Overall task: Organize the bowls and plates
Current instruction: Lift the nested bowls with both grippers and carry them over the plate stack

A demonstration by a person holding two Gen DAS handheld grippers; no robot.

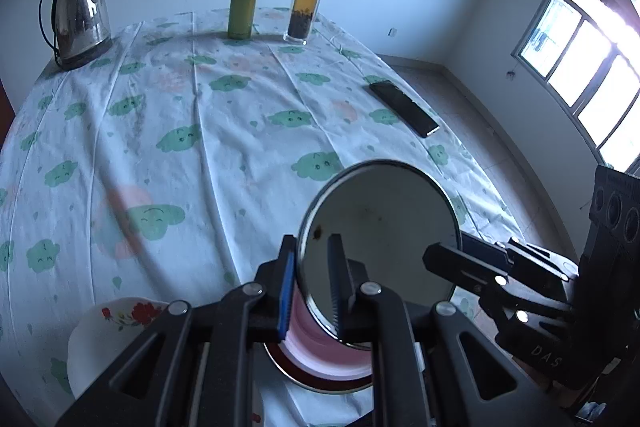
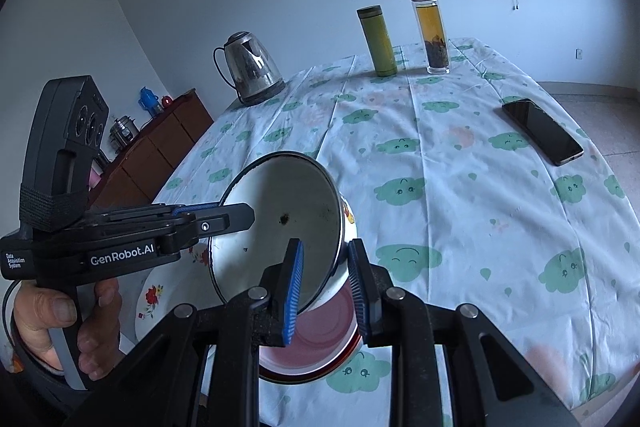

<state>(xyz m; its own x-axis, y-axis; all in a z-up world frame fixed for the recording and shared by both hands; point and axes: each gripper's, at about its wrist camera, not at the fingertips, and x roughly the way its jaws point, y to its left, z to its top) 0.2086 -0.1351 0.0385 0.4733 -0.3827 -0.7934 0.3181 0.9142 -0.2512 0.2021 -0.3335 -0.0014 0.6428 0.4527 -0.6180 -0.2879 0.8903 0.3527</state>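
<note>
A white enamel bowl (image 1: 380,227) (image 2: 280,219) with a metal rim hangs tilted on its side above the table, its inside facing both cameras. My left gripper (image 1: 312,287) (image 2: 228,211) is shut on its left rim. My right gripper (image 2: 326,283) (image 1: 448,253) is shut on the opposite rim. Directly below sits a pink bowl (image 1: 320,347) (image 2: 320,335) inside a red-rimmed dish (image 1: 320,383) (image 2: 312,375). A white plate with red flowers (image 1: 112,323) (image 2: 154,295) lies on the left, partly hidden by the left gripper's body.
At the far end of the cloud-print tablecloth (image 1: 240,147) stand a steel kettle (image 1: 78,17), a green flask (image 1: 243,3) and a glass tea bottle (image 1: 306,3). A black phone (image 1: 404,109) lies near the right edge. A hand (image 2: 60,311) holds the left gripper's handle.
</note>
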